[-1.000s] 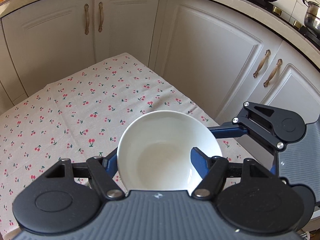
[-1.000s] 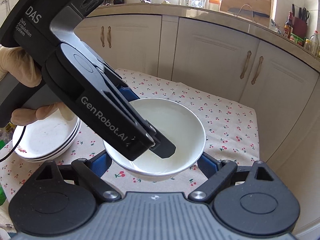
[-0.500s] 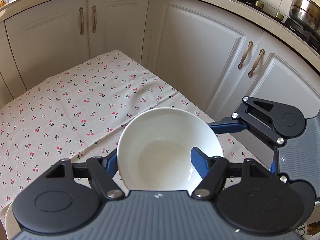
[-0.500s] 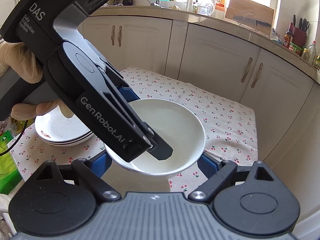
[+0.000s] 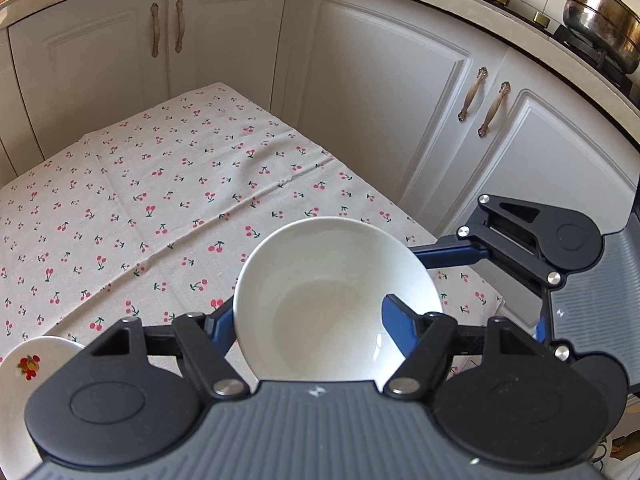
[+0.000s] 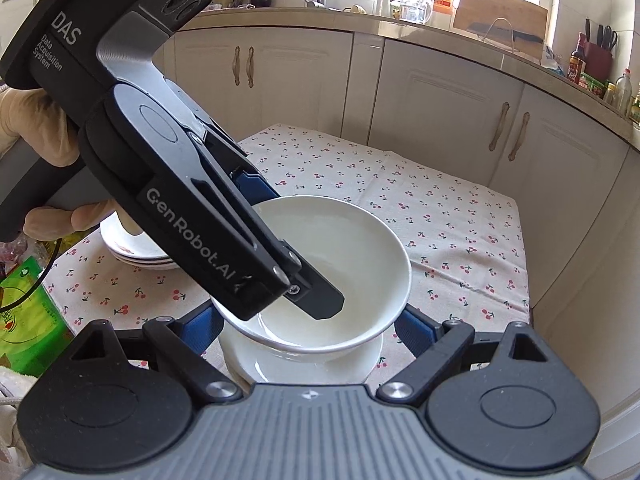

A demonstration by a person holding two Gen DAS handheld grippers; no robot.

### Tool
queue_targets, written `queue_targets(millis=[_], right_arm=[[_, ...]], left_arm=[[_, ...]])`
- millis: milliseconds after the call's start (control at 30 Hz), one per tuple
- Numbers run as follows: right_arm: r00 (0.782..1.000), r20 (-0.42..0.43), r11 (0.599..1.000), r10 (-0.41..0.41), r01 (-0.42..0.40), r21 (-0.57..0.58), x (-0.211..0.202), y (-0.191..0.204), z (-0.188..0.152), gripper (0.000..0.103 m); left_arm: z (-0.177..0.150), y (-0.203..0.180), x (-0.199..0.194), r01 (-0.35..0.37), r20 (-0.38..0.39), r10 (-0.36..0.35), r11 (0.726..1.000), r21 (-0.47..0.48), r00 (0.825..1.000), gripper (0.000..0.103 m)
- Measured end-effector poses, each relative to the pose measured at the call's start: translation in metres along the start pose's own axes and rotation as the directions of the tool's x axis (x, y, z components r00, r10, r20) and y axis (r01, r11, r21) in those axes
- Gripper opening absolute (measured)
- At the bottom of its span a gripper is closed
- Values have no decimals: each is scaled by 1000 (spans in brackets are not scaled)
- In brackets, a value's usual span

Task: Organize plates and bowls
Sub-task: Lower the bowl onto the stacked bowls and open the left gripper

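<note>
A white bowl (image 5: 336, 296) is pinched at its rim by my left gripper (image 5: 306, 324), one finger inside and one outside. In the right wrist view the same bowl (image 6: 360, 264) hangs in the left gripper (image 6: 316, 300) just above a second white bowl (image 6: 304, 364) on the cherry-print tablecloth (image 6: 440, 216). My right gripper (image 6: 308, 328) is open, its blue fingers (image 6: 416, 324) spread wide on either side of both bowls, not touching them. A stack of white plates (image 6: 136, 248) lies at the left; a plate edge (image 5: 24, 368) shows in the left wrist view.
The table's right edge (image 5: 400, 208) runs close to white cabinet doors (image 5: 400, 100). A green package (image 6: 28, 312) sits off the table's left side. A steel pot (image 5: 600, 28) stands on the counter at the far right.
The held bowl has been carried back over the table and now hangs above a second bowl that has come into view beneath it. The plate stack appears farther away.
</note>
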State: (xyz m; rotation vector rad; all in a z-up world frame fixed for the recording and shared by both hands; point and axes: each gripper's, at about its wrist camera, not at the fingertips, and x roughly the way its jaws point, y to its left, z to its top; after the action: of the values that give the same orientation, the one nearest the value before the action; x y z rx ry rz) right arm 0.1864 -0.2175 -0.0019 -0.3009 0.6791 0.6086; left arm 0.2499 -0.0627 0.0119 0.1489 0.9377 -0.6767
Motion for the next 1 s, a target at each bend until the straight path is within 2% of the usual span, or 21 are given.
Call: queue_targets(millis=[367, 1000], right_arm=[[1000, -19, 1000, 4, -4, 7, 4, 7, -15, 95], [999, -32, 999, 16, -14, 49, 7, -1, -16, 94]], left_arm=[[-10, -1, 9, 8, -20, -8, 1000, -18, 1000, 73], [-8, -3, 19, 10, -34, -10, 1000, -9, 999, 73]])
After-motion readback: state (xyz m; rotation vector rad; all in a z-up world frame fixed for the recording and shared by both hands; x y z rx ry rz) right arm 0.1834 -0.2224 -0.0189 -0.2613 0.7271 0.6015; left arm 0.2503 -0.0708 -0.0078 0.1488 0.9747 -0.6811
